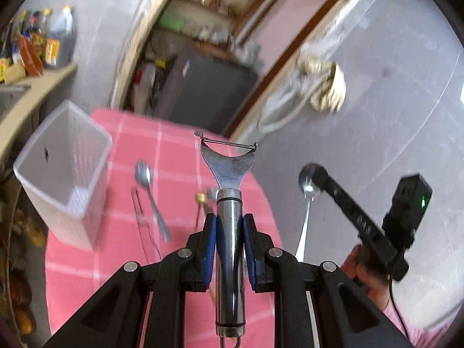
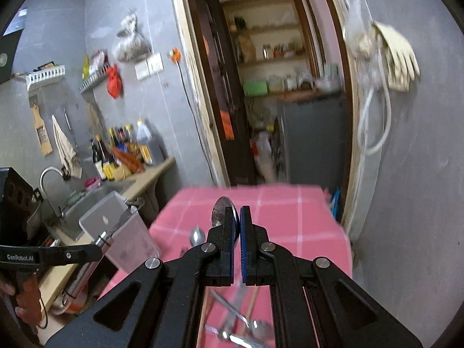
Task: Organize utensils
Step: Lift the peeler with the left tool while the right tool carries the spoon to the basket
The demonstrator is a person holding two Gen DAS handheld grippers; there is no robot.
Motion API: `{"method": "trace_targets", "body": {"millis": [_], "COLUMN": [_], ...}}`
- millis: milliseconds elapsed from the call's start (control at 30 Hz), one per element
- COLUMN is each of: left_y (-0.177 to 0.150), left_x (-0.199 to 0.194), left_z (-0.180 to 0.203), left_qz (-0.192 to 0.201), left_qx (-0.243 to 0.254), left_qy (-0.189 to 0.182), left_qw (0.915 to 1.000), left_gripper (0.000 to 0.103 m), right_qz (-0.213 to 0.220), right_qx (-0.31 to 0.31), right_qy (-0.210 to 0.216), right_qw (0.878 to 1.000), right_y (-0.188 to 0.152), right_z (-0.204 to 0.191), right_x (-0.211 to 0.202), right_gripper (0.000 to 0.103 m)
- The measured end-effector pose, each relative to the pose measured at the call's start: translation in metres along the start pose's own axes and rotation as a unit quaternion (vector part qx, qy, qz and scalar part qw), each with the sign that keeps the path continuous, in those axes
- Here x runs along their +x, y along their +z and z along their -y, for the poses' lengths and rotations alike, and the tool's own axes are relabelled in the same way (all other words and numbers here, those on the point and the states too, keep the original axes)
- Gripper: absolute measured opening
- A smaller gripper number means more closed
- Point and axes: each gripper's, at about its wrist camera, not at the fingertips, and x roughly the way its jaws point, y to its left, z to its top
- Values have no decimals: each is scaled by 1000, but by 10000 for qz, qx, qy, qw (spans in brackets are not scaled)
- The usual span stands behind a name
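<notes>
My left gripper [image 1: 229,223] is shut on a steel peeler [image 1: 229,232] and holds it upright above the pink checked table [image 1: 179,150]. A white plastic utensil holder [image 1: 62,174] stands to its left, tilted in view and empty. My right gripper [image 2: 237,214] is shut on a spoon [image 2: 221,211], whose bowl sticks up past the fingertips. The same spoon [image 1: 308,191] and the right gripper's finger [image 1: 342,200] show at the right of the left wrist view. A loose spoon [image 1: 148,191] and thin tongs [image 1: 139,206] lie on the cloth.
More utensils [image 2: 240,327] lie on the cloth below my right gripper. The holder [image 2: 124,232] stands at the table's left edge, beside a counter with a sink [image 2: 87,200] and bottles [image 2: 127,150]. A doorway [image 2: 275,101] opens behind the table.
</notes>
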Motion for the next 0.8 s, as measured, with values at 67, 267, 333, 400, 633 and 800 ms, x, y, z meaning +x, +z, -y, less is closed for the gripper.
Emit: {"method": "trace_targets", "body": {"millis": [67,267,333,400,633,800], "left_y": [9,50,61,68,82,77], "left_x": [-7,-41,-49,-52,-47,-33], "left_z": [-4,-36,-49,-63,-104,-135], "left_qz": [313,1419,1670,1905,2383,2480], "left_qx": [-59,-285,-358,-411,-316,-507], "left_qy": [-20,237,410,576,887,775], "left_qw": [9995,9892,9844,9791,9666,9643], "left_gripper": [17,17,17,17,17,17], "right_qz": [233,875,1027,1140,1670,2078], "right_qx": [-2,-36,-52,-70,-305,-614], "right_qy": [41,328,431,500,535,456], "right_qw": [9997,9956,9938,9922,9840,9752], "right_y": [11,36,41,41,23,6], "right_z": [-12,-62,-85,-101,-163,-191], "right_x": [-2,5,15,23,64,91], "right_gripper": [4,4,4,4,4,4]}}
